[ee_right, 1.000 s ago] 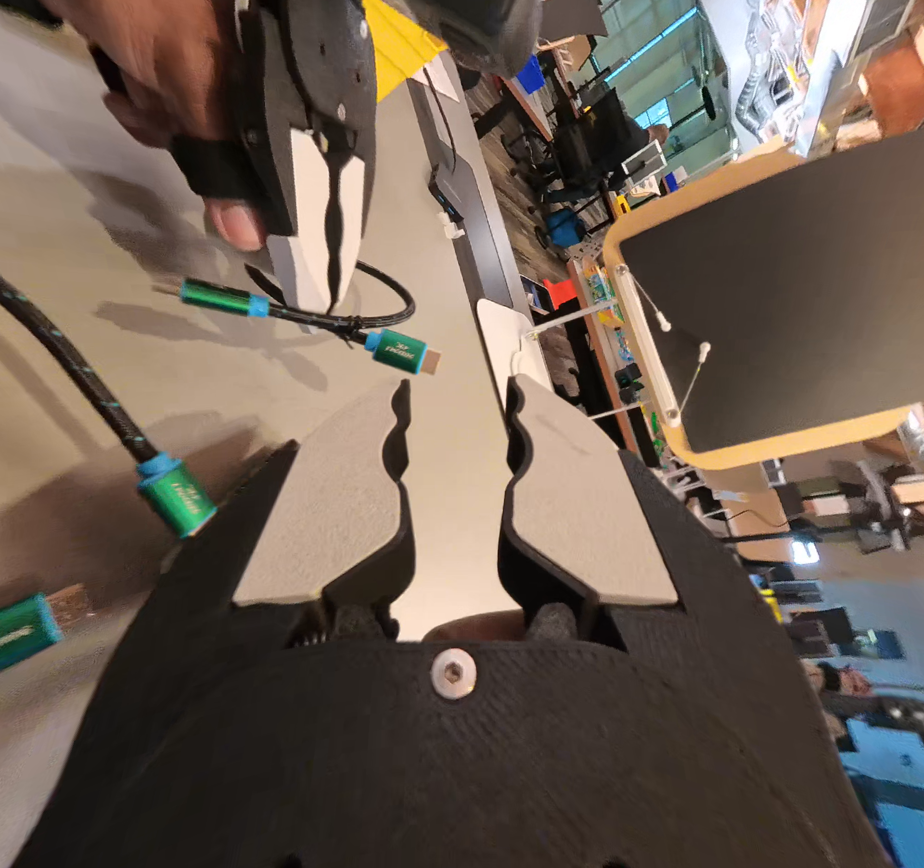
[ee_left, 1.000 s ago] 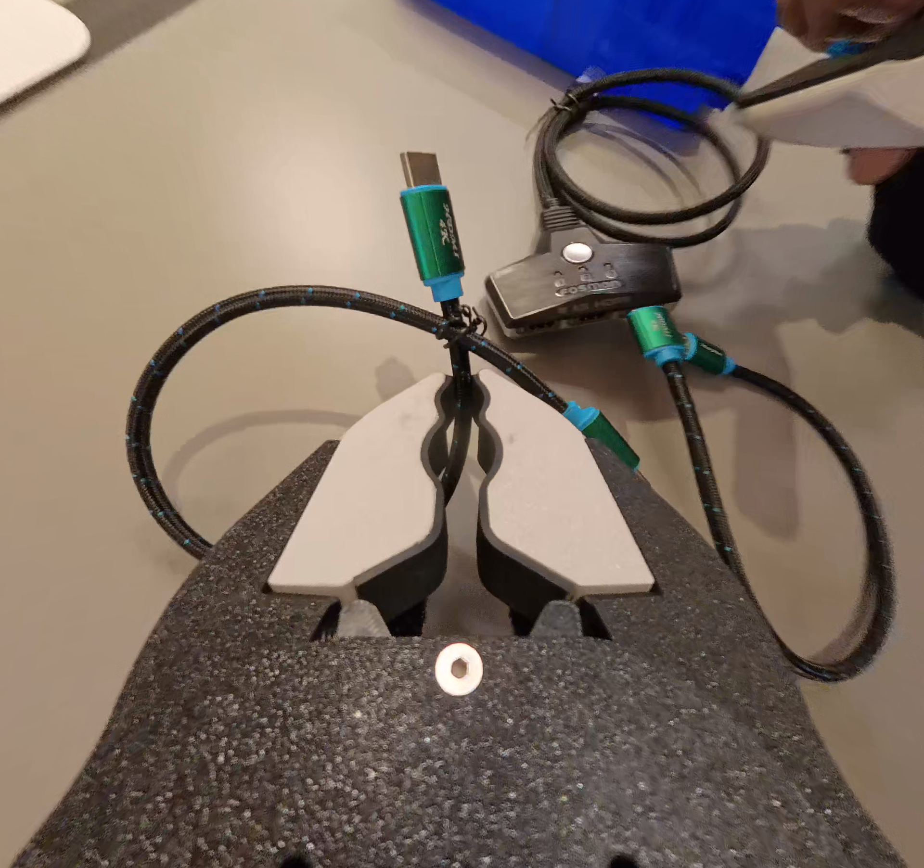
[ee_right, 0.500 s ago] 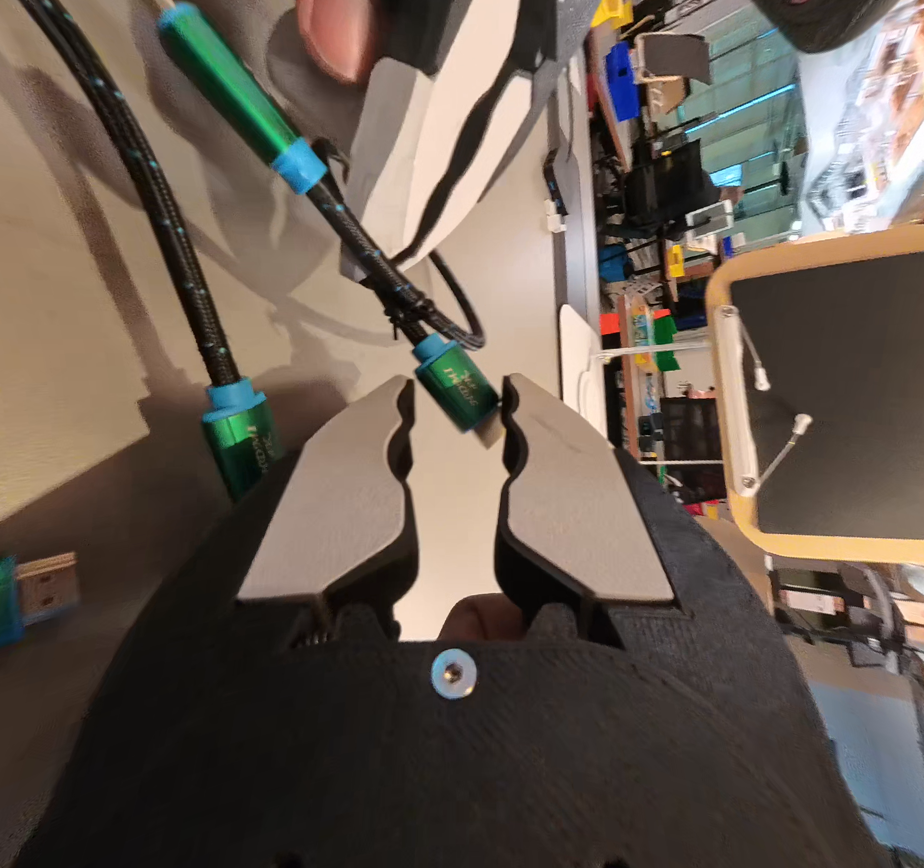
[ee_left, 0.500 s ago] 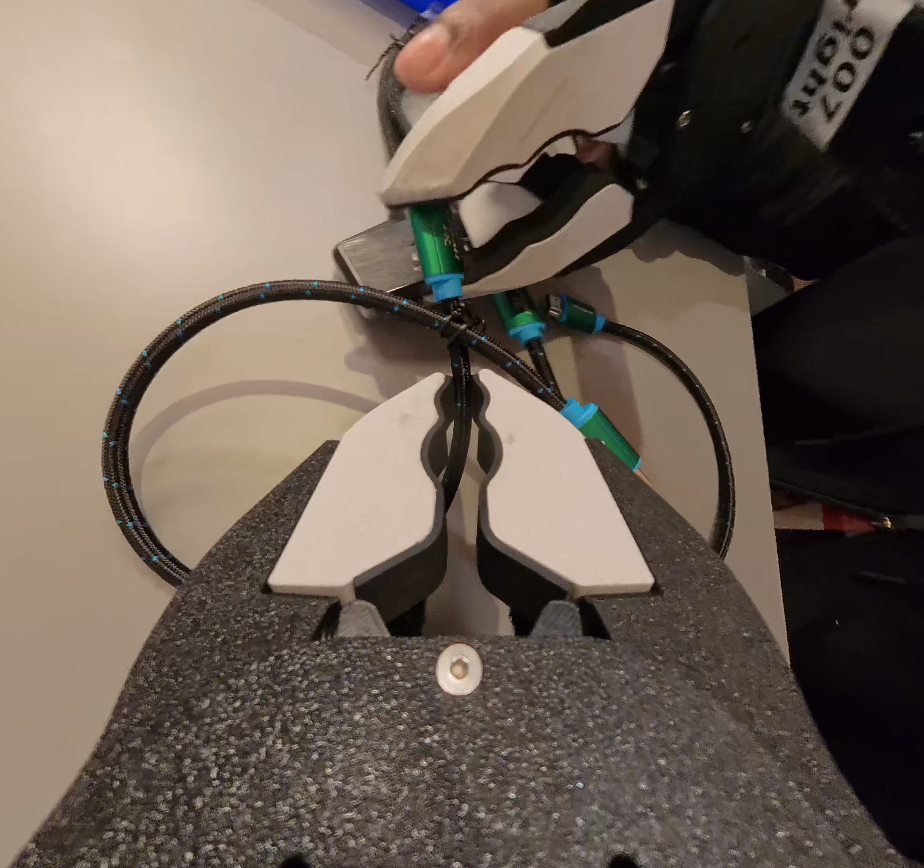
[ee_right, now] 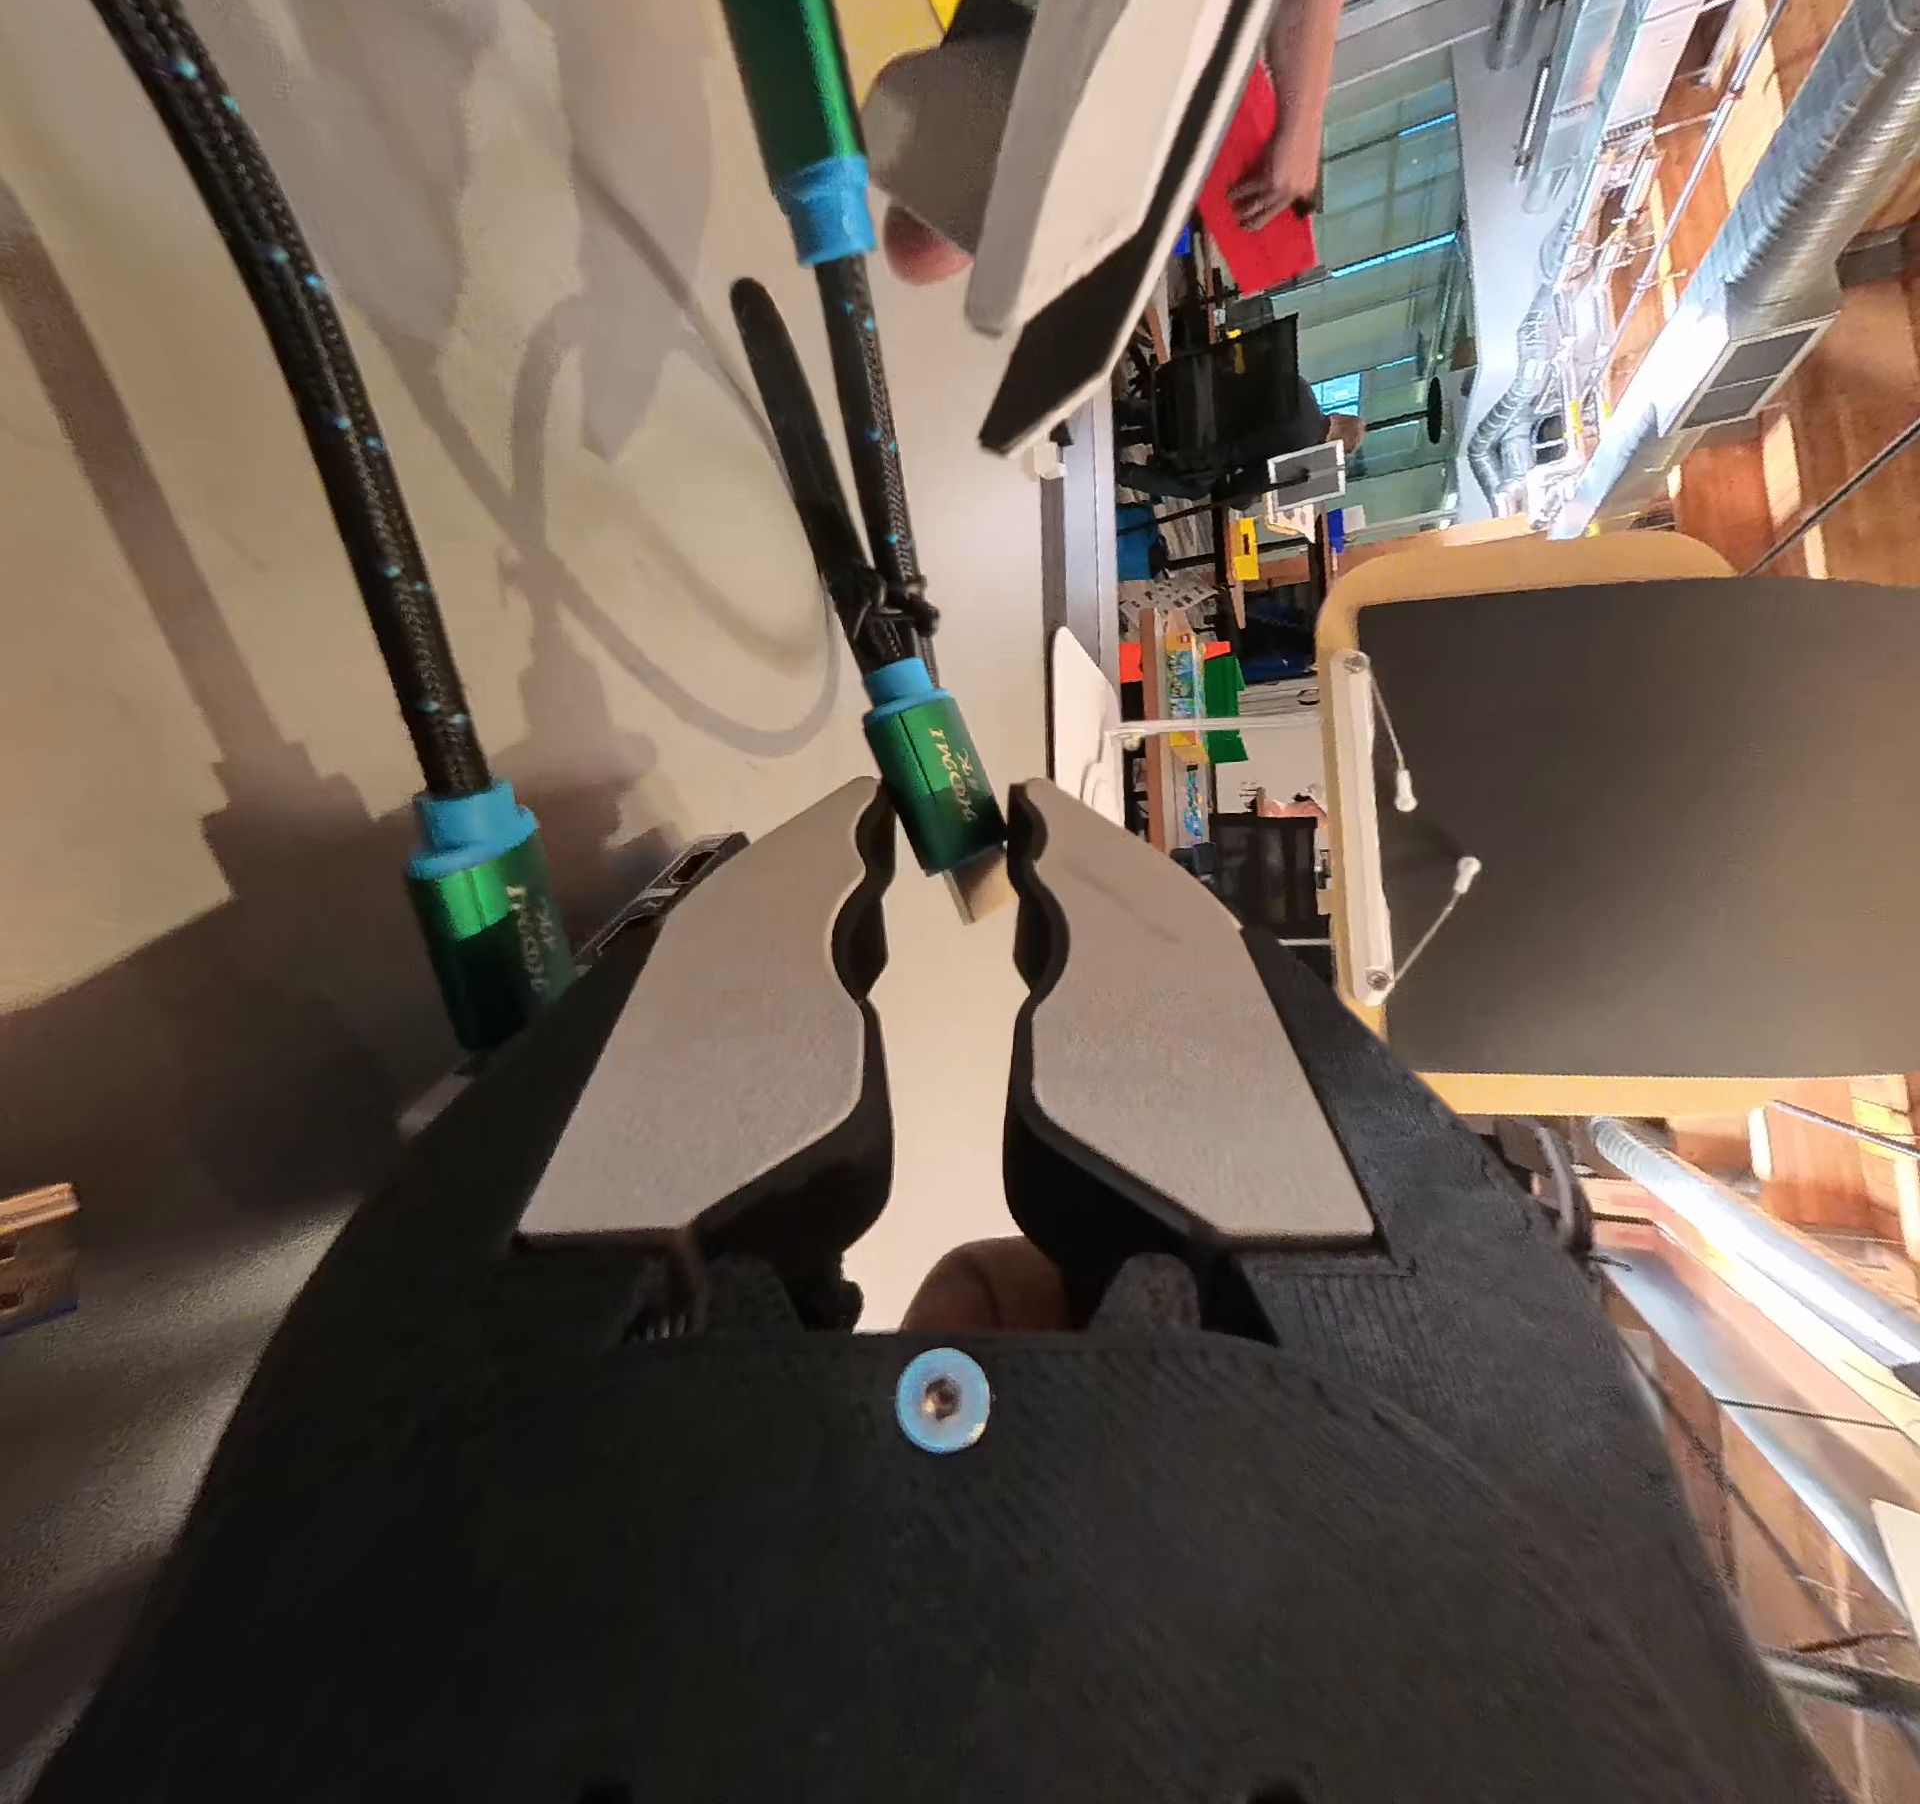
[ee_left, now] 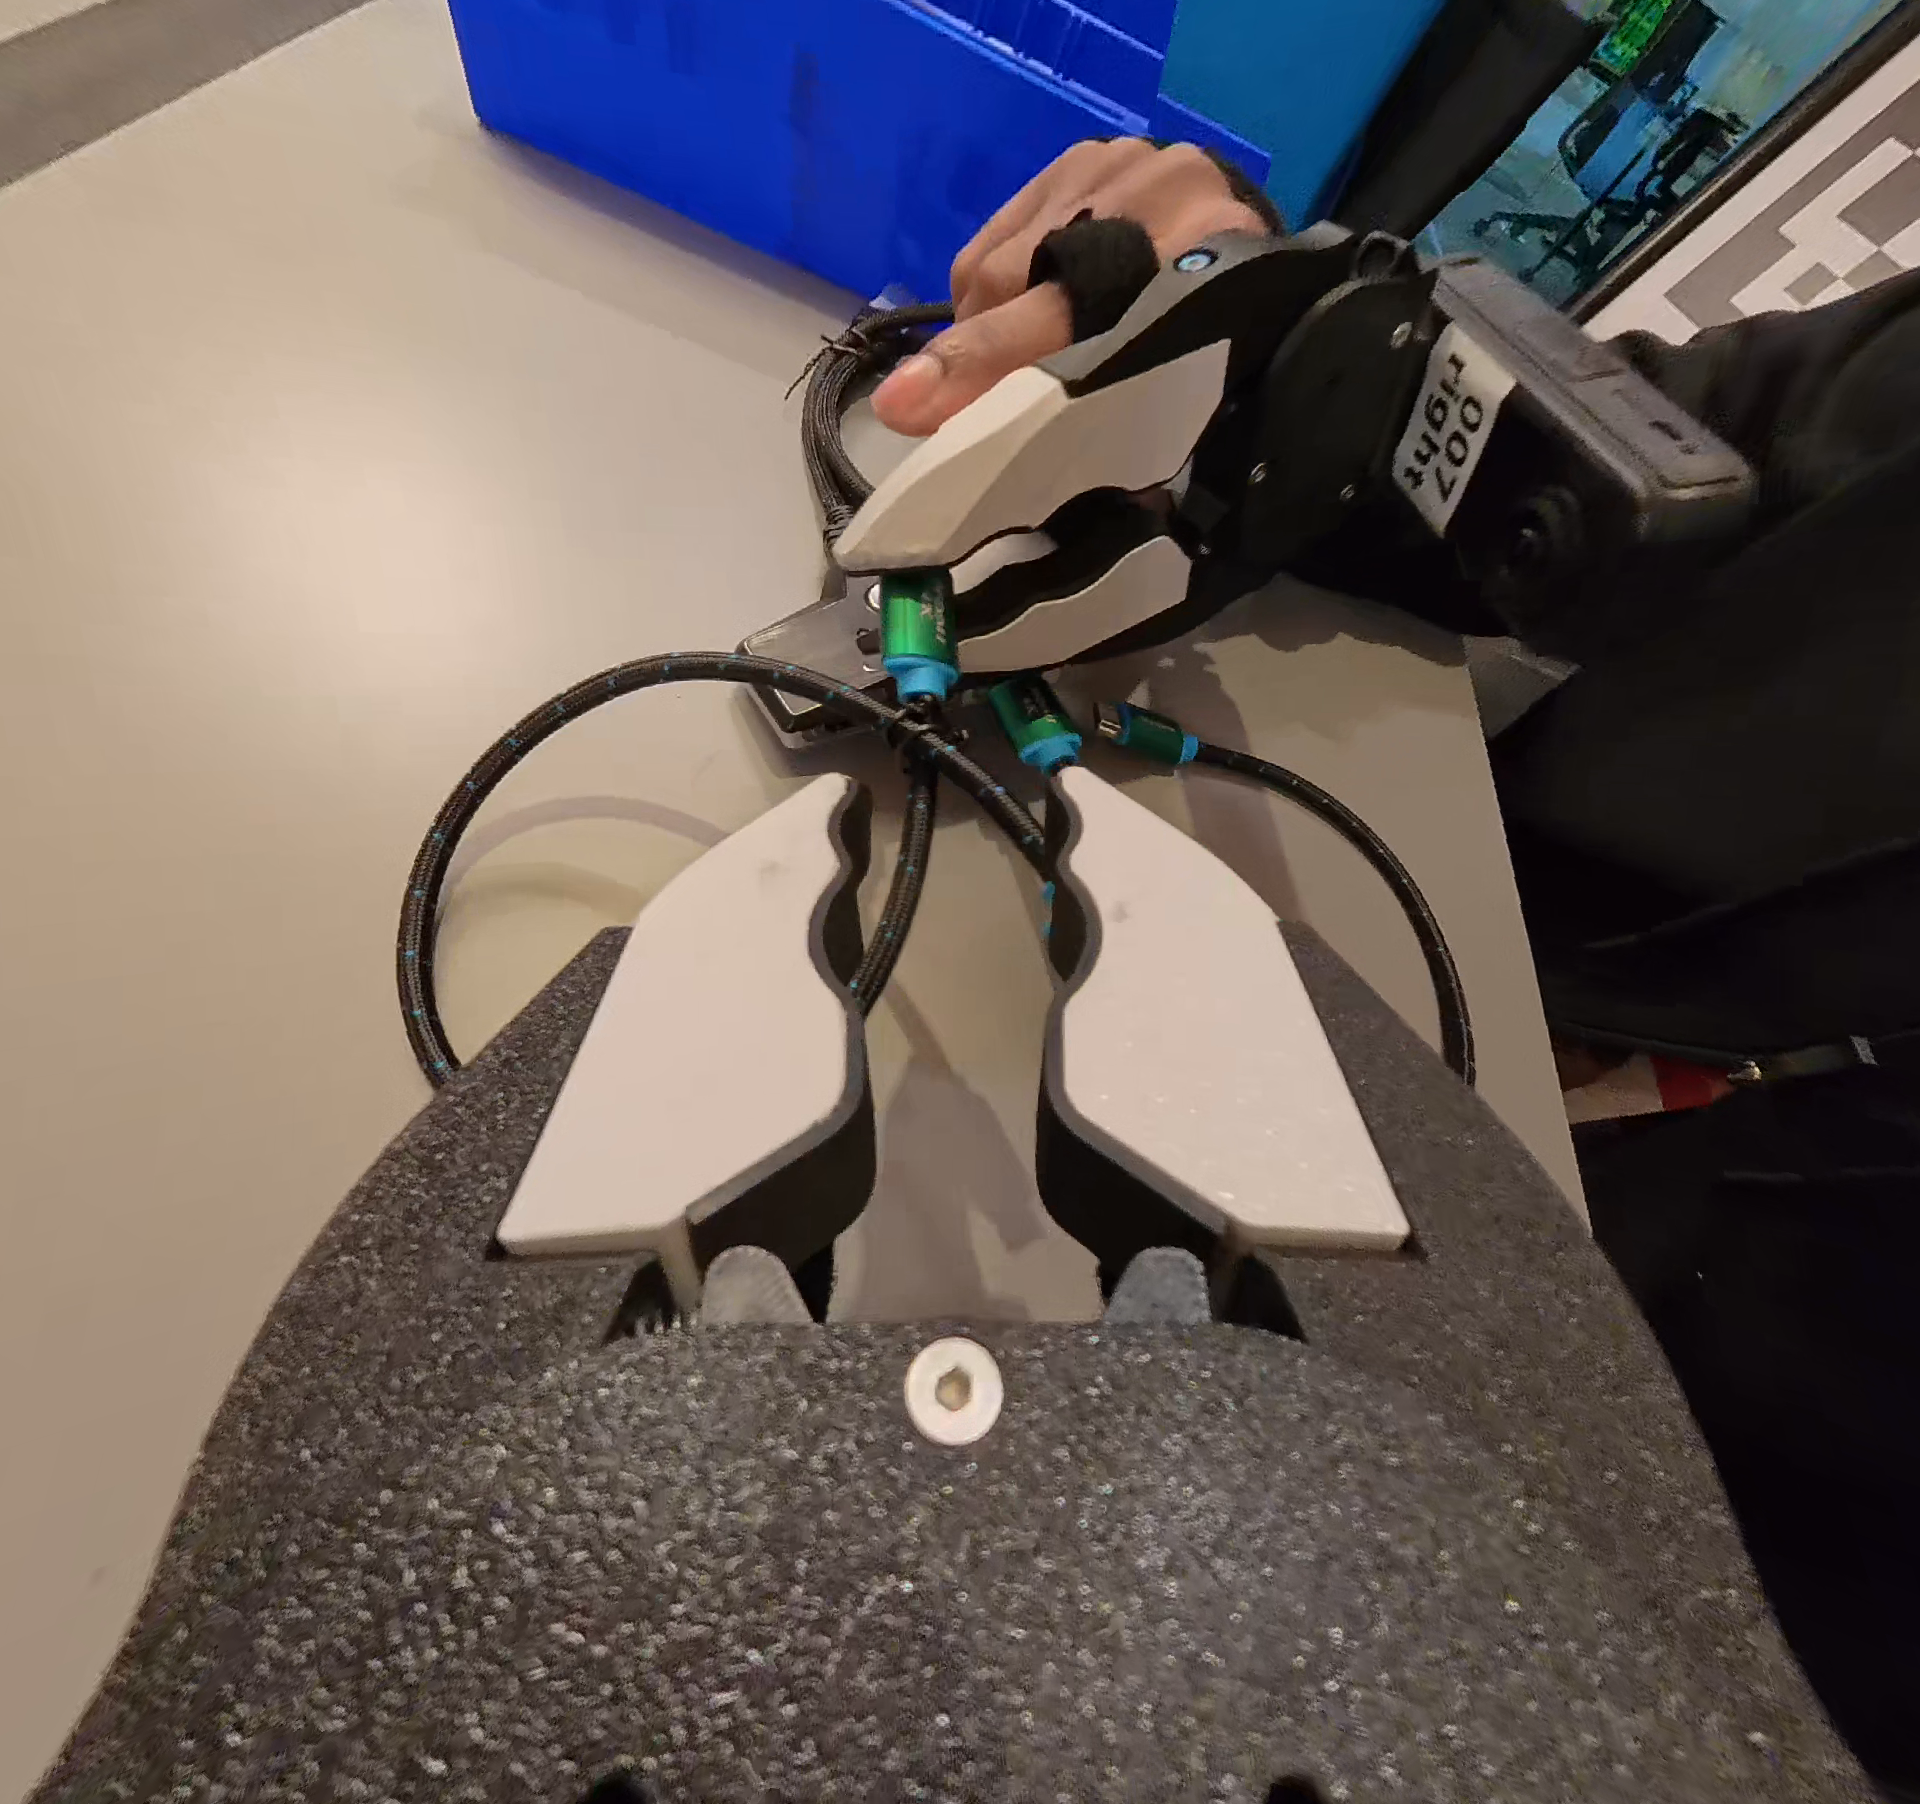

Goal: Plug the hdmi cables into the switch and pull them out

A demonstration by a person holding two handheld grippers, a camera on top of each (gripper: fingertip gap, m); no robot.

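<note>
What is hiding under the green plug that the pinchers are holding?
Below the green plug, pinched by the right gripper, lies the black switch on the table. Most of the switch is covered by the gripper, so its ports there are hidden.

glossy green metal plug [ee_right: 940,804], braided cable [ee_left: 488,819]

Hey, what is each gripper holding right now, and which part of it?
The right gripper pinches the HDMI plug by its green metal shell, fingertips on either side. The left gripper is open: the braided cable passes between its fingers ungripped.

Switch [ee_left: 821,637] before bin [ee_left: 790,40], on table [ee_left: 260,507]
</note>
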